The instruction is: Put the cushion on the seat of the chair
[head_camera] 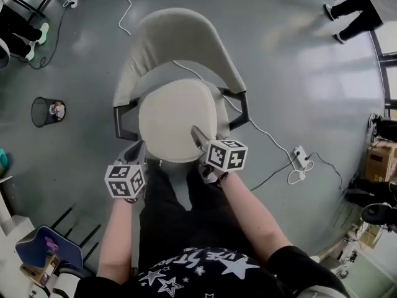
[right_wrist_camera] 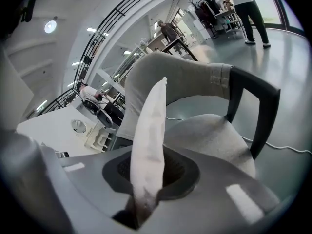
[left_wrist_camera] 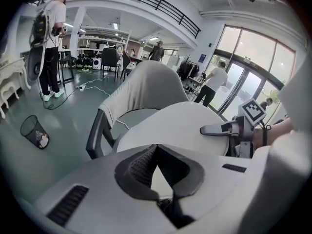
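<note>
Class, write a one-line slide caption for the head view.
Left gripper and right gripper hold a cream cushion above the grey chair.

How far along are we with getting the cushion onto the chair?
Done: the cushion is lifted and lined up over the chair. In hand: the left claw and right claw each pinch its near edge. Left: it appears to hang above the seat rather than rest on it, so it remains to lower it flat and let go.
</note>
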`<state>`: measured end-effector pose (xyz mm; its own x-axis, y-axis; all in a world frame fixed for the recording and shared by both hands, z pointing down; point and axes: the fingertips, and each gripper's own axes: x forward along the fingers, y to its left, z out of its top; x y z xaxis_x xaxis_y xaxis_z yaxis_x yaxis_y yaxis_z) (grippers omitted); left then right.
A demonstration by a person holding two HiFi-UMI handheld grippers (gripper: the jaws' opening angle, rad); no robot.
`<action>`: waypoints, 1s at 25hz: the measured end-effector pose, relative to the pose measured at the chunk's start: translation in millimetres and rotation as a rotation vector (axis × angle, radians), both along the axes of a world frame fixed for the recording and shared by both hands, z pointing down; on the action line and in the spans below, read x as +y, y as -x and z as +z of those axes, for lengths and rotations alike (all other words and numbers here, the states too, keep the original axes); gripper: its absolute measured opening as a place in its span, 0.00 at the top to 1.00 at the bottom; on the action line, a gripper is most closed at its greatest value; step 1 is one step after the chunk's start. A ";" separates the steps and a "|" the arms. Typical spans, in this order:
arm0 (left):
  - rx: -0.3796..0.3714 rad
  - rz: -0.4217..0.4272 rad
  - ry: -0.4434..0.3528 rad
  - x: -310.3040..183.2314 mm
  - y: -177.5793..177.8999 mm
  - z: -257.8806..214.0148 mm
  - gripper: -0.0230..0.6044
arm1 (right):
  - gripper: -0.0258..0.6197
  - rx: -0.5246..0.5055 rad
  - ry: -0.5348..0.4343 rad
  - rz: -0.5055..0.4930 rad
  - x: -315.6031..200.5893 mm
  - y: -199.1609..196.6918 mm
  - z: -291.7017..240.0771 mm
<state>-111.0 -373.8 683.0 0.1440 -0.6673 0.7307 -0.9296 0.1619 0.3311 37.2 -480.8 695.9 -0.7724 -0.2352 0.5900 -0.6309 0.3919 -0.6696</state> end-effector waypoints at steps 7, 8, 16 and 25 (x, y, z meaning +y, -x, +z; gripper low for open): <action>0.020 -0.065 0.022 -8.3 -6.9 38.3 0.95 | 0.87 0.077 0.025 -0.016 -12.3 -31.5 51.4; 0.021 -0.066 0.027 -9.1 -8.9 43.2 0.95 | 0.87 0.092 0.019 -0.022 -12.1 -33.7 56.5; 0.042 -0.056 0.067 -13.1 -32.2 79.7 0.95 | 0.85 0.144 0.007 -0.088 -12.0 -38.1 103.9; 0.071 0.009 0.138 -9.2 -52.7 105.7 0.95 | 0.74 0.258 0.011 -0.059 -17.6 -57.9 148.1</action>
<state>-58.3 -383.0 788.8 0.2043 -0.5596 0.8032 -0.9062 0.2022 0.3714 95.1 -498.4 844.0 -0.6083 -0.1868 0.7714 -0.7574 0.4270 -0.4939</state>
